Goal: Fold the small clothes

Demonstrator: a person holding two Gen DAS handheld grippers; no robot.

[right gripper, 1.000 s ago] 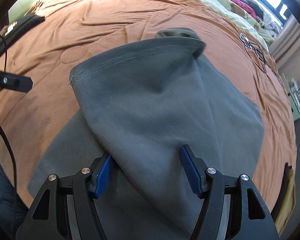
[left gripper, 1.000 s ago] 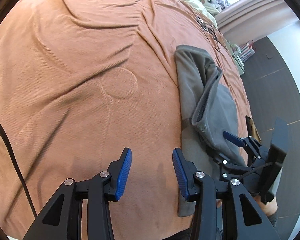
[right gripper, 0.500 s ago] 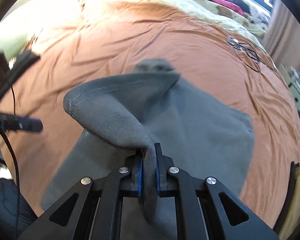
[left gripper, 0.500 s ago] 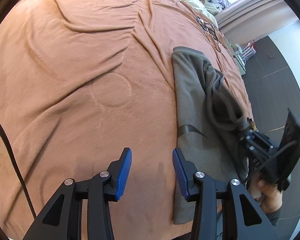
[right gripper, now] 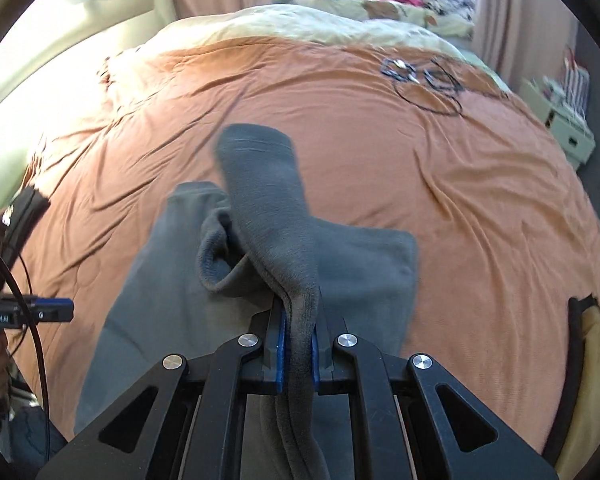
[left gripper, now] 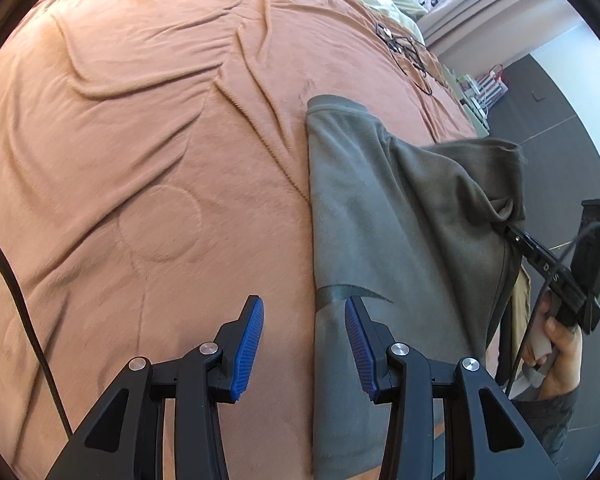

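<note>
Between my right gripper's (right gripper: 298,344) blue pads sits a bunched fold of the grey garment (right gripper: 260,216); jaws nearly together, clamped on the fabric, nothing else in them; they have just been closing onto it. From the pinch the cloth rises twd the far side as a raised flap w/ a stitched hem, lifted off the rest, which lies flat on the orange blanket (right gripper: 480,184). On the left-wrist view the same grip shows at the garment's (left gripper: 380,208) right edge, cloth pulled up into a peak where the right gripper (left gripper: 514,232) bites it; the person's hand (left gripper: 556,352) holds that tool's handle.

My left gripper (left gripper: 304,344) hangs partly open, pads apart, gripping nothing; it hovers over the garment's left edge, blanket (left gripper: 140,140) under one finger, grey cloth under the other; can't tell if it touches. A dark swoosh-like mark on the cloth sits just beyond the right pad.

Further out: black cable (right gripper: 424,80) tangled on the blanket's far side; cream bedding (right gripper: 300,24) behind it.
</note>
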